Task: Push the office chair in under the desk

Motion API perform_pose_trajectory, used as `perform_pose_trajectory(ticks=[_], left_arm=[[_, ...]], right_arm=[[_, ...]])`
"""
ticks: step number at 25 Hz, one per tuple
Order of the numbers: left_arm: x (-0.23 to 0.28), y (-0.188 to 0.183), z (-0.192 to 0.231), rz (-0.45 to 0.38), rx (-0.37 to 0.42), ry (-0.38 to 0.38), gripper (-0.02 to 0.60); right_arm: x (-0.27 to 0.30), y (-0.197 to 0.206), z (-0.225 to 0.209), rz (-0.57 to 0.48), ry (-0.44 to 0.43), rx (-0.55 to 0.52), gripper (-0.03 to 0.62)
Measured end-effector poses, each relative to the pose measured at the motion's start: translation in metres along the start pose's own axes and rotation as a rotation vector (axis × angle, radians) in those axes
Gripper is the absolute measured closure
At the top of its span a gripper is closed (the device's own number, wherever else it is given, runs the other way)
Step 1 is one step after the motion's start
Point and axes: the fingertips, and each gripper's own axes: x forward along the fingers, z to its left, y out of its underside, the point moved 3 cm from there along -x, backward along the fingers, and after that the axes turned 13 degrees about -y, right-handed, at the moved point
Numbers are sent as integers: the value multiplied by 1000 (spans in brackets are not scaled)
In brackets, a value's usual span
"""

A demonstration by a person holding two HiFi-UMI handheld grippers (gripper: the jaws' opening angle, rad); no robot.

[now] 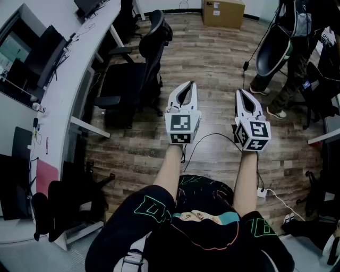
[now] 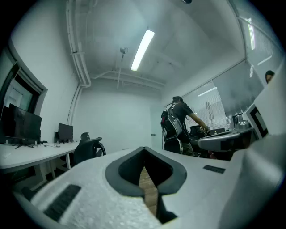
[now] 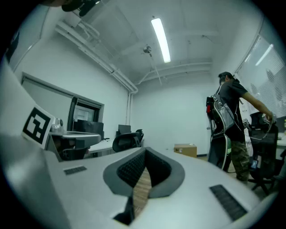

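Observation:
A black office chair [image 1: 130, 79] stands pulled out from the long white desk [image 1: 64, 79] on the left, its seat toward the desk and its backrest toward the open floor. My left gripper [image 1: 187, 86] is held level to the right of the chair, apart from it, jaws shut and empty. Beside it, my right gripper [image 1: 243, 92] is also shut and empty. In the left gripper view the chair [image 2: 89, 150] sits ahead at the left past the closed left gripper [image 2: 144, 153]. The right gripper view has the chair [image 3: 127, 142] left of the closed right gripper [image 3: 145, 153].
A person [image 1: 287, 79] stands at the right by another black chair [image 1: 273, 48]. A cardboard box [image 1: 223, 11] sits at the far wall. Cables [image 1: 212, 138] and a power strip [image 1: 261, 192] lie on the wood floor. Monitors [image 1: 50, 50] stand on the desk.

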Motion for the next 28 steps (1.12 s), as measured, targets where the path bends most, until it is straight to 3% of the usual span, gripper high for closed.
perform_pose_trajectory(ticks=[7,14,20,28], left_arm=[[8,8,-10,21,-3,4,574],[5,15,-15,48,2,-6,574],[7,25,4,77,0,-47,574],[62,42,14,90,-10,-23,574]], right_arm=[[0,2,-15,-24,17,32,589],[0,20,-26,34,27,80,589],[21,37,-10,81,-81,102,589],[62,46,-40,91,-55,102,589]])
